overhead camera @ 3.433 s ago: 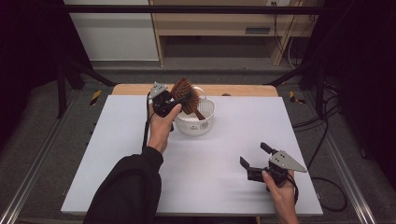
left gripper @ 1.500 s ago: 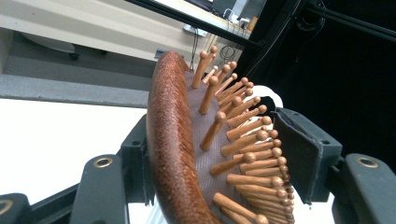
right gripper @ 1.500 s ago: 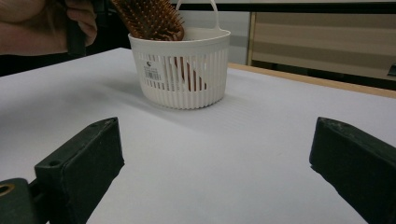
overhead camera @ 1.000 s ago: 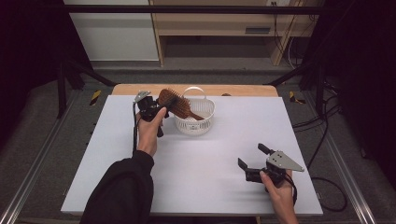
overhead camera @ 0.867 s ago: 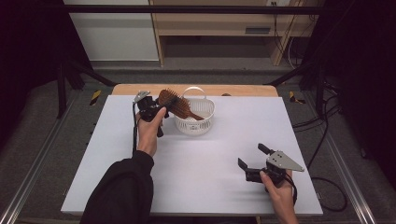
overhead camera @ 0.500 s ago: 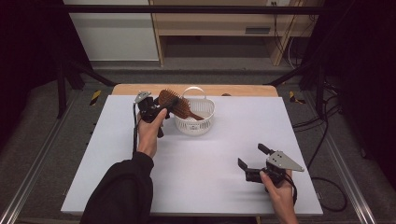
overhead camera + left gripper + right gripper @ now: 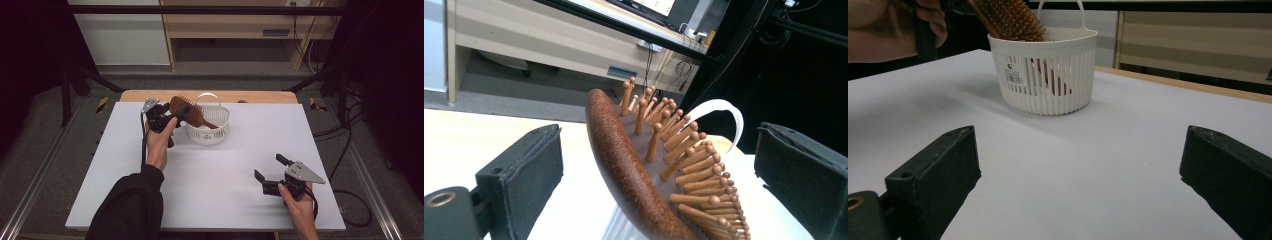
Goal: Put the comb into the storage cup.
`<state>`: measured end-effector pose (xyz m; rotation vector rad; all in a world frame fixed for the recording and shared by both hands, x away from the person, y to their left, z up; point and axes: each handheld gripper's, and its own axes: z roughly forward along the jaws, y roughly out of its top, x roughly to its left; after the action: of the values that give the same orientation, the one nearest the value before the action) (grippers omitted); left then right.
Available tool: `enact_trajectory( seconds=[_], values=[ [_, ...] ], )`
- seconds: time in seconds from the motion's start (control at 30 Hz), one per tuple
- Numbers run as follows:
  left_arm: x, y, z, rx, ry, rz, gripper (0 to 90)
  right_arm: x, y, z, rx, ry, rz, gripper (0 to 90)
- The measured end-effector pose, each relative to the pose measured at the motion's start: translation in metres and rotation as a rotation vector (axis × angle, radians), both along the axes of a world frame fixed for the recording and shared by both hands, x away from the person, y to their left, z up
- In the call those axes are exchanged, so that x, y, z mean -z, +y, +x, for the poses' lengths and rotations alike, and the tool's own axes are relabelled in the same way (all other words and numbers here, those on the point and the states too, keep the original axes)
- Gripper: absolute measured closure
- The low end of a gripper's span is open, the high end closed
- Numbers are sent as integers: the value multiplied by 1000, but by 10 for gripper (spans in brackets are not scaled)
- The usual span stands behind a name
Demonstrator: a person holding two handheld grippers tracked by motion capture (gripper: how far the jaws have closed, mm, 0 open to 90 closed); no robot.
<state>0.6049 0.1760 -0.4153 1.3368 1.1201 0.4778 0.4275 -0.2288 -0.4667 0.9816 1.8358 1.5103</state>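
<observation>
Counts: one hairbrush, one basket, two grippers, one counter.

One brown wooden hairbrush [image 7: 189,112], pegs too many to count, one handle down inside one white slotted basket [image 7: 209,131] with one arched carry handle. Two handheld grippers, left gripper [image 7: 172,114] and right gripper [image 7: 270,167], each with two black jaws, one hand on each. One white counter [image 7: 210,175] under it all. Two yellow-black tape marks on the floor beside it.
</observation>
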Motion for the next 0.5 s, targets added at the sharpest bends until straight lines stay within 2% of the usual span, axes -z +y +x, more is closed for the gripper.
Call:
enact_trajectory(
  seconds=[0.1,0.33,0.5],
  values=[
    [-1,0,-2,-1,-12,10,51,0,0,0,-1,-1,-2,29],
    [-2,-2,-6,-15,-37,67,44,1,0,0,0,2,-1,28],
    [-3,1,-9,-26,-39,71,38,1,0,0,-1,2,0,28]
  ],
)
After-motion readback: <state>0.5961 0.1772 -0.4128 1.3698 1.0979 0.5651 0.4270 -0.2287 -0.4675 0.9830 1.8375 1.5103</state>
